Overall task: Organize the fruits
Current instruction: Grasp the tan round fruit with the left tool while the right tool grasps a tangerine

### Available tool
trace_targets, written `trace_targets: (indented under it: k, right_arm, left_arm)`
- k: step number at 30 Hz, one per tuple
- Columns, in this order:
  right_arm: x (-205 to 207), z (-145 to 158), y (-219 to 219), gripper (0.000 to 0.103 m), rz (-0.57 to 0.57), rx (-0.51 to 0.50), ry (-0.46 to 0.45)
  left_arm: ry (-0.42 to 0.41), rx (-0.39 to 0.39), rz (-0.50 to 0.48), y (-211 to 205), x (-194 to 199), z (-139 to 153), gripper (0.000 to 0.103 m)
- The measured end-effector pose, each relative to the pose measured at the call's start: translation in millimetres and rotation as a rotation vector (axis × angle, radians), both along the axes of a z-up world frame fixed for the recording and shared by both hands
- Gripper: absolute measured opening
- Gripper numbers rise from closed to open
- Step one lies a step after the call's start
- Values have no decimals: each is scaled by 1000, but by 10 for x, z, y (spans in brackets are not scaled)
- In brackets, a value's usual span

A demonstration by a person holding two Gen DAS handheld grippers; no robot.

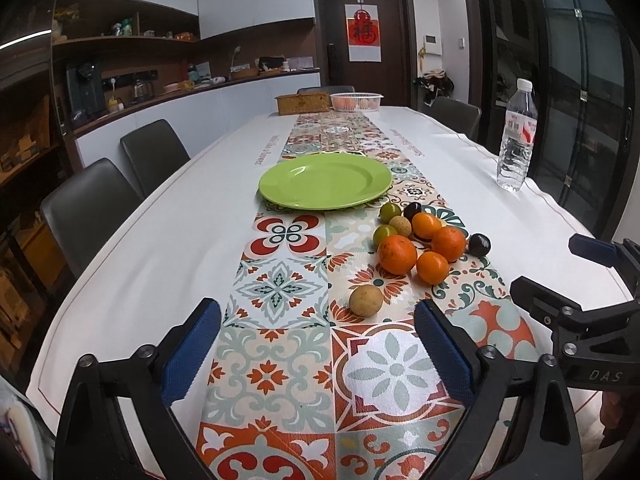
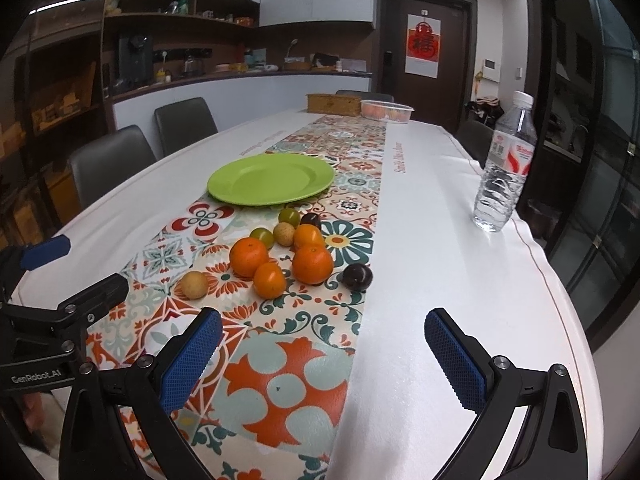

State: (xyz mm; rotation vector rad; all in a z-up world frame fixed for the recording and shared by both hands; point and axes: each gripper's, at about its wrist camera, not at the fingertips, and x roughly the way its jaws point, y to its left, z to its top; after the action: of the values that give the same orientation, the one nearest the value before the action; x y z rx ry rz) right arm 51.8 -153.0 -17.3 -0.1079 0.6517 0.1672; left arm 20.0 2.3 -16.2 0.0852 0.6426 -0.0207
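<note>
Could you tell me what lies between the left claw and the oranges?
One tan longan, alone on the patterned runner, shown in the left wrist view.

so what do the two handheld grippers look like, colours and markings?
Both match: black plastic linkage arms with silver screw heads, ending in blue cross-hatch textured pads on the fingers. The left gripper body reads "GenRobot.AI" in white, seen from the right wrist view; the right gripper shows "DAS" lettering in the left wrist view. No cables or sleeves visible.

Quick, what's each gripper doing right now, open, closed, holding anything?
Left gripper: open, holding nothing.
Right gripper: open, holding nothing.
</note>
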Motion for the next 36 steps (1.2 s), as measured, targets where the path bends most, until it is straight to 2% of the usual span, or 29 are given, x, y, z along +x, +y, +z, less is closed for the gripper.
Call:
trace_targets:
  k: [2, 7, 13, 22, 27, 36]
  right_arm:
    - [40, -29, 14, 102, 9, -1, 4]
    - [129, -87, 72, 96, 30, -15, 11]
    - [245, -156, 158, 88, 64, -30, 31]
    - [438, -261, 271, 70, 112, -44, 85]
    - [551, -348, 327, 64, 143, -43, 132]
    - [712, -463, 423, 51, 180, -41, 187]
  left_arm:
    - [3, 13, -8, -6, 33, -31, 93]
    - [18, 30, -41, -22, 118, -103, 78]
    - [56, 27, -87, -30, 243, -190, 69]
    - [123, 28, -169, -89, 426, -311, 61]
    - [161, 27, -201, -108, 541, -371, 58]
    - [237, -2, -245, -124, 689, -490, 45]
